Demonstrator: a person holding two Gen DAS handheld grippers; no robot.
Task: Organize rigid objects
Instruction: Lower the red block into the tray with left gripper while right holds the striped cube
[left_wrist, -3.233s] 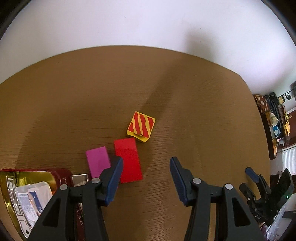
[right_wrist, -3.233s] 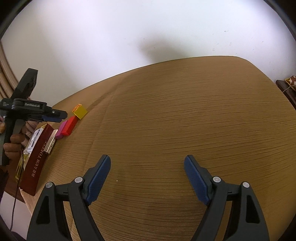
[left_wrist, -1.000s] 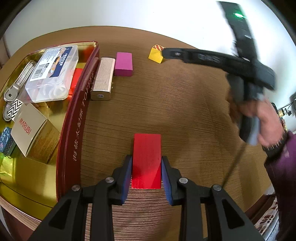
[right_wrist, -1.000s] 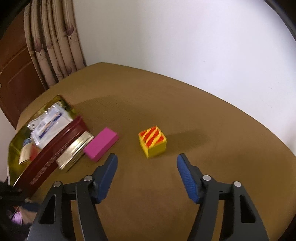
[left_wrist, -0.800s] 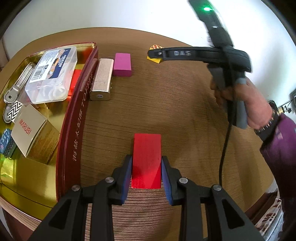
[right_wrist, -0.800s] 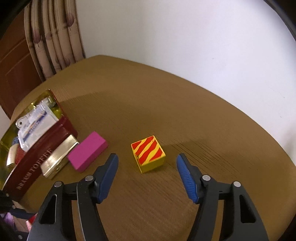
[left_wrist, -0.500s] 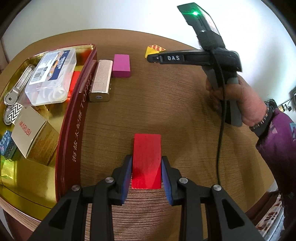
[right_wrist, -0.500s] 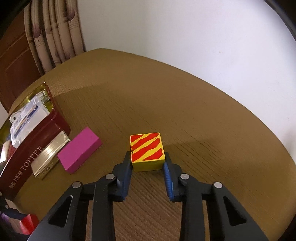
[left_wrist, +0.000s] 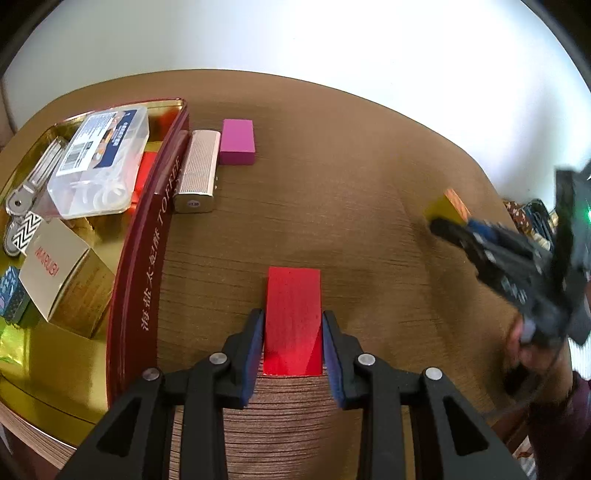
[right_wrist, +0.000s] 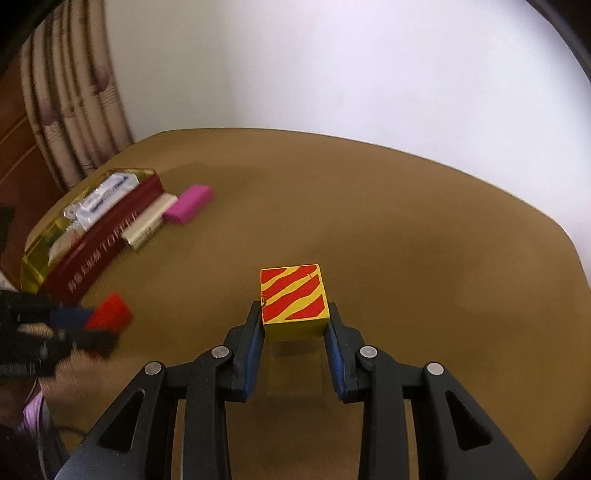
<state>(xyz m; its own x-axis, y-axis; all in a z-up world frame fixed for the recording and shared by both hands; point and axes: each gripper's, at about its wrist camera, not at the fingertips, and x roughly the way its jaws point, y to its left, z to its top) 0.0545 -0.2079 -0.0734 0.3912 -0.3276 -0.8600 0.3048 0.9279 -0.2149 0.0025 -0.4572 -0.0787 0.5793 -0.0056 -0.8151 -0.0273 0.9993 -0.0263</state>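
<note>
I have the left gripper (left_wrist: 293, 343) pinched on the red block (left_wrist: 292, 317), its pads pressed against the block's two long sides, close to the dark red wall of the tin (left_wrist: 147, 280) at my left. The right gripper (right_wrist: 295, 343) is clamped on the striped yellow-and-red cube (right_wrist: 293, 299), out over the open middle of the desk (right_wrist: 406, 229) and well apart from the tin. Judging by how things lie, the sorting is partly done: inside the tin I can see a clear plastic case (left_wrist: 101, 166), a tan carton (left_wrist: 62, 273), keys (left_wrist: 22, 195) and something red beneath the case. Left outside are the two blocks I am holding, plus the metallic ribbed box (left_wrist: 197, 171) lying against the tin's outer wall and the magenta block (left_wrist: 237, 141) just beside it. So, as I read it, four pieces remain to go in, two of them already in my grip.
</note>
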